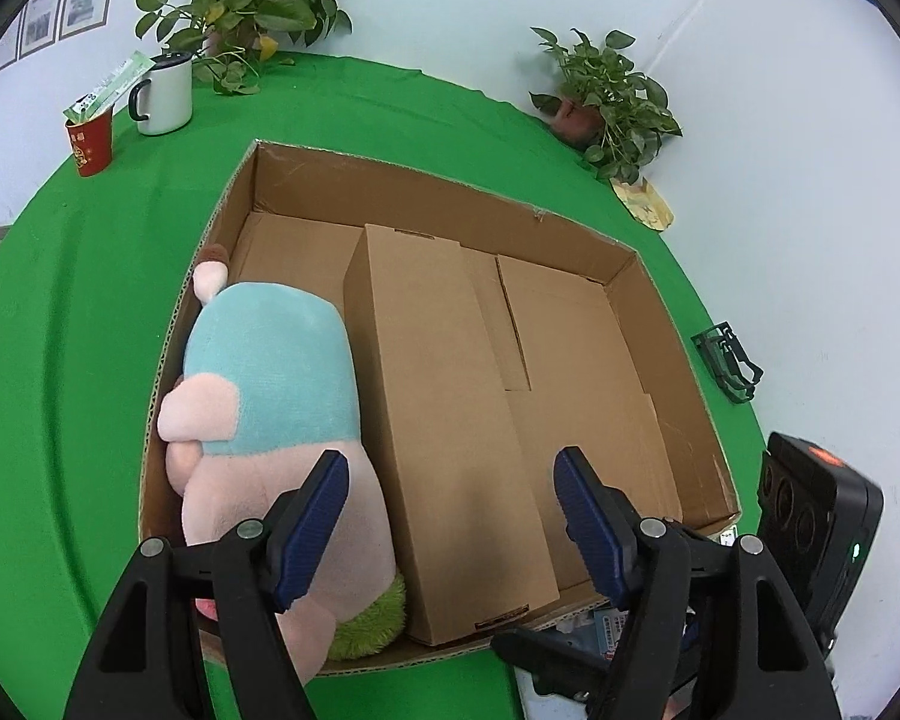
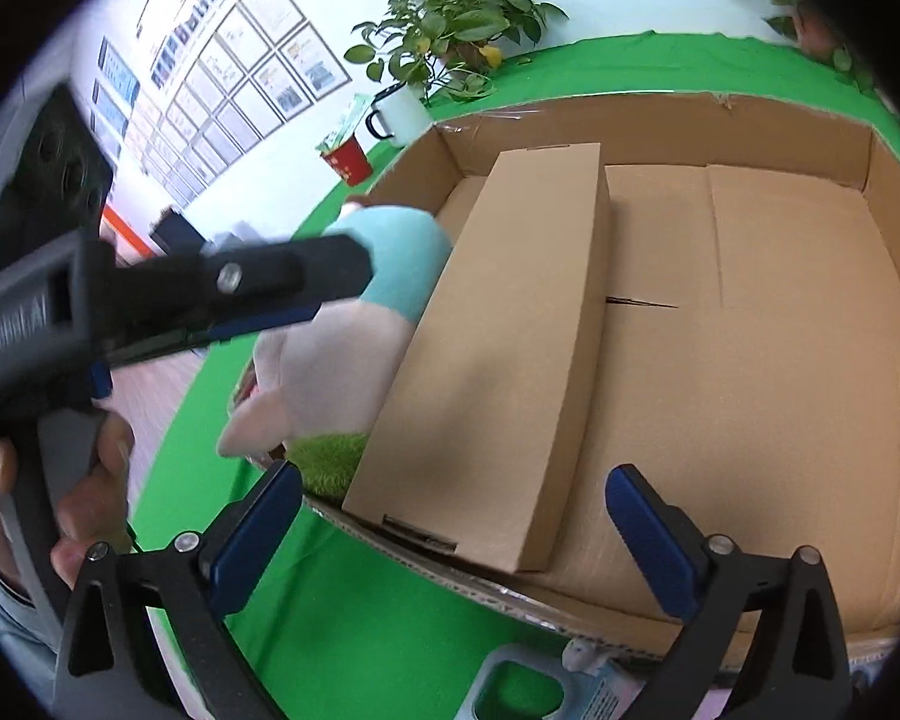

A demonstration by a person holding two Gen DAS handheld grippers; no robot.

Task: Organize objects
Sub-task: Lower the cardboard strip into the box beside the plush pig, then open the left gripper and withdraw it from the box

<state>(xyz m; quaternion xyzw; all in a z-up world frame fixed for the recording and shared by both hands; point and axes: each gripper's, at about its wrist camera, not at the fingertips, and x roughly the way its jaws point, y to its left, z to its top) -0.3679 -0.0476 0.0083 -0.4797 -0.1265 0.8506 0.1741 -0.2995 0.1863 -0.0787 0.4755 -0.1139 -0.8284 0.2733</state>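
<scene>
A large open cardboard tray (image 1: pixel 444 180) (image 2: pixel 648 120) sits on the green table. In it lie a long closed cardboard box (image 1: pixel 450 420) (image 2: pixel 498 336) and, along the left wall, a pink and teal plush toy (image 1: pixel 270 396) (image 2: pixel 354 354). My left gripper (image 1: pixel 453 480) is open and empty above the near end of the long box. It also shows in the right wrist view (image 2: pixel 306 276) over the plush. My right gripper (image 2: pixel 450 510) is open and empty above the tray's near edge.
A white mug (image 1: pixel 165 93) and a red cup (image 1: pixel 90 141) stand at the far left, with potted plants (image 1: pixel 240 6) (image 1: pixel 606 96) at the back. A blue-white packet (image 2: pixel 540 684) lies on the table by the tray's near edge. A black device (image 1: pixel 810 516) is at the right.
</scene>
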